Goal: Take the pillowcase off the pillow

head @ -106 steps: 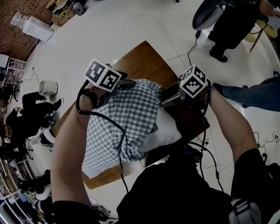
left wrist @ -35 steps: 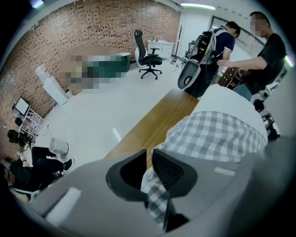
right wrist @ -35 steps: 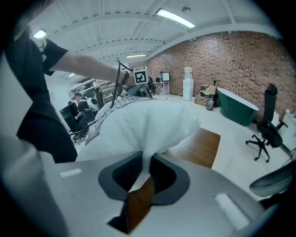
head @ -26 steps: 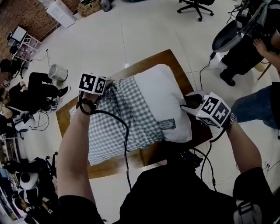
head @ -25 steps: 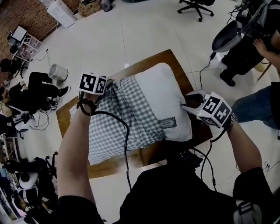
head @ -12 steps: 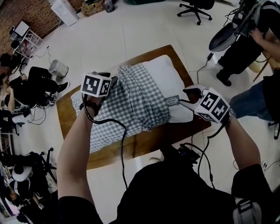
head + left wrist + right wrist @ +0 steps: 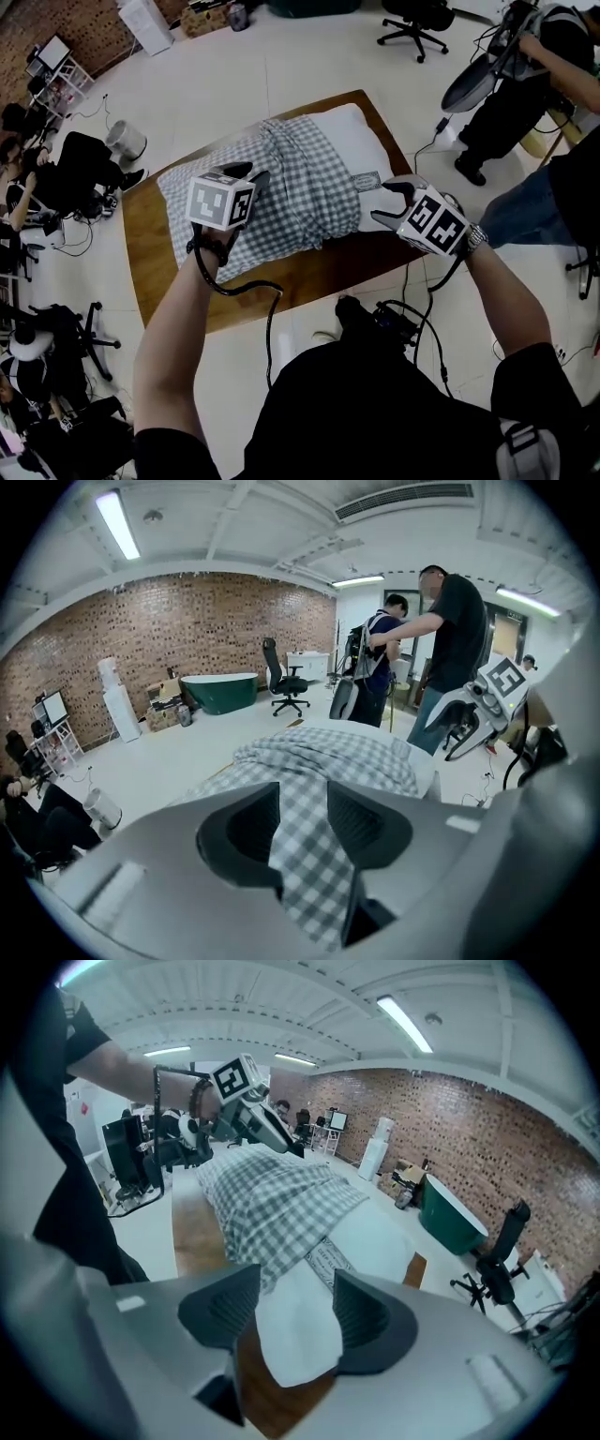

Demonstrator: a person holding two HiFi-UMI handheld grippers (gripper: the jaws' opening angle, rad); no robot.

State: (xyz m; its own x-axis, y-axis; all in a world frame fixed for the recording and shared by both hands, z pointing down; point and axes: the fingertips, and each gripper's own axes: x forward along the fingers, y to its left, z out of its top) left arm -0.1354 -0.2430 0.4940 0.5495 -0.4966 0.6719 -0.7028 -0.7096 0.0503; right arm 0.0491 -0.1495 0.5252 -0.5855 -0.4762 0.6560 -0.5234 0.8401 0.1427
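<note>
A white pillow (image 7: 361,141) lies on the wooden table (image 7: 281,281), most of it inside a grey-and-white checked pillowcase (image 7: 281,192). My left gripper (image 7: 251,180) is over the case's near side, shut on a fold of the checked cloth (image 7: 314,761) that runs up between its pads (image 7: 361,817). My right gripper (image 7: 386,202) hovers at the pillow's bare near corner, beside its sewn label (image 7: 366,180). Its jaws have just been opening. The white corner (image 7: 309,1335) shows between them, and the pads do not press on it.
The table's near edge and bare wood lie between me and the pillow. Black cables (image 7: 412,328) hang from both grippers. People stand at the far right (image 7: 525,66) and sit at the left (image 7: 56,178). An office chair (image 7: 412,14) stands beyond the table.
The pillow, held up by its edge a second ago, now lies flat. My right gripper has let go of it and opened. My left gripper has come toward me and risen with the checked cloth.
</note>
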